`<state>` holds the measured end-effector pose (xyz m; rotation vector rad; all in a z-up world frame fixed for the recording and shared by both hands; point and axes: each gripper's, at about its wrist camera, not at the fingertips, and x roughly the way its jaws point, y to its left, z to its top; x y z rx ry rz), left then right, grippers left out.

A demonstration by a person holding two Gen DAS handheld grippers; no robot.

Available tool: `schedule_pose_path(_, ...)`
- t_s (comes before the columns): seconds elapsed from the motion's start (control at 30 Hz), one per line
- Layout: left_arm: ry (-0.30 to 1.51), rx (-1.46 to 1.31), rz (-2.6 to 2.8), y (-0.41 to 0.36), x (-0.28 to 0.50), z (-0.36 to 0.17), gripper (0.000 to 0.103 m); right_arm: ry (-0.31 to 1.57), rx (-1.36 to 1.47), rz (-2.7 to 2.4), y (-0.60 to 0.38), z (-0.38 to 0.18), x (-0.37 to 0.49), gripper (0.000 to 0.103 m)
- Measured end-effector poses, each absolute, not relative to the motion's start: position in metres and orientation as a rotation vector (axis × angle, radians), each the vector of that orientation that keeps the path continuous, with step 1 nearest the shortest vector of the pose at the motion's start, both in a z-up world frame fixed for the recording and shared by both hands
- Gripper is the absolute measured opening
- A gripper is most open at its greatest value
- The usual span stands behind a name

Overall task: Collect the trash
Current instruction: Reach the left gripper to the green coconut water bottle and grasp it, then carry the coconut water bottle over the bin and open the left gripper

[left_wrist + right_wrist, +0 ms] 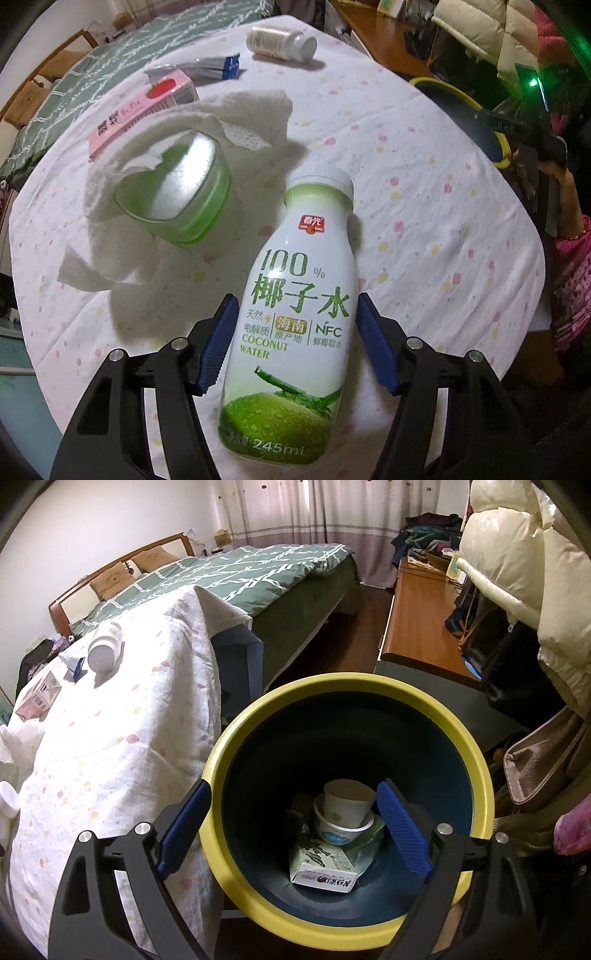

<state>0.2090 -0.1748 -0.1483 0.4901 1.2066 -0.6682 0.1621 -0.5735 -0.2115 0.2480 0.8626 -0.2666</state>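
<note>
The coconut water bottle (291,317) label reads "100%", "椰子水", "NFC", "COCONUT WATER", "海南" and "245mL".

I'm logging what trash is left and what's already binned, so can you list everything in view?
Coconut water bottle: 1, white and green, lying on the table between the left tool's fingers.
Green cup: 1, translucent, on the paper towel.
Paper towel: 1, white, crumpled under and around the cup.
Pink carton: 1, on the table behind the towel.
Blue-grey wrapper: 1, beyond the carton.
White pill bottle: 1, on its side at the table's far end.
Tablecloth: 1, white with pastel spots.
Bin: 1, yellow rim, dark blue inside, beside the table.
Paper cups: 2, white, nested in the bin.
Cartons: apparently 2, in the bin.
Left tool: open around the bottle.
Right tool: open, over the bin.
</note>
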Motion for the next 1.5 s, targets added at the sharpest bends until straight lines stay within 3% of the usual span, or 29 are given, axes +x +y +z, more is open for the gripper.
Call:
schedule_pose_path(0.17, 1.243, 0.528, -0.656, -0.182, 0.214, -0.157, 0.057, 0.865, 0.252, -0.25, -0.571, -0.214, 0.162, 0.086)
schedule_pose_path(0.5, 1.195, 0.536, -0.679, -0.189, 0.206, -0.134, 0.053, 0.843, 0.264, -0.237, -0.573, -0.208, 0.149, 0.086)
schedule_pose_path(1.0, 1.075, 0.551, -0.782, -0.24, 0.185, -0.099, 0.052, 0.798, 0.277, -0.235, -0.58, -0.196, 0.114, 0.086)
schedule_pose_path(1.5, 0.909, 0.647, -1.053, -0.442, 0.18, -0.081, 0.052, 0.745, 0.289, -0.373, -0.603, -0.185, 0.019, 0.086)
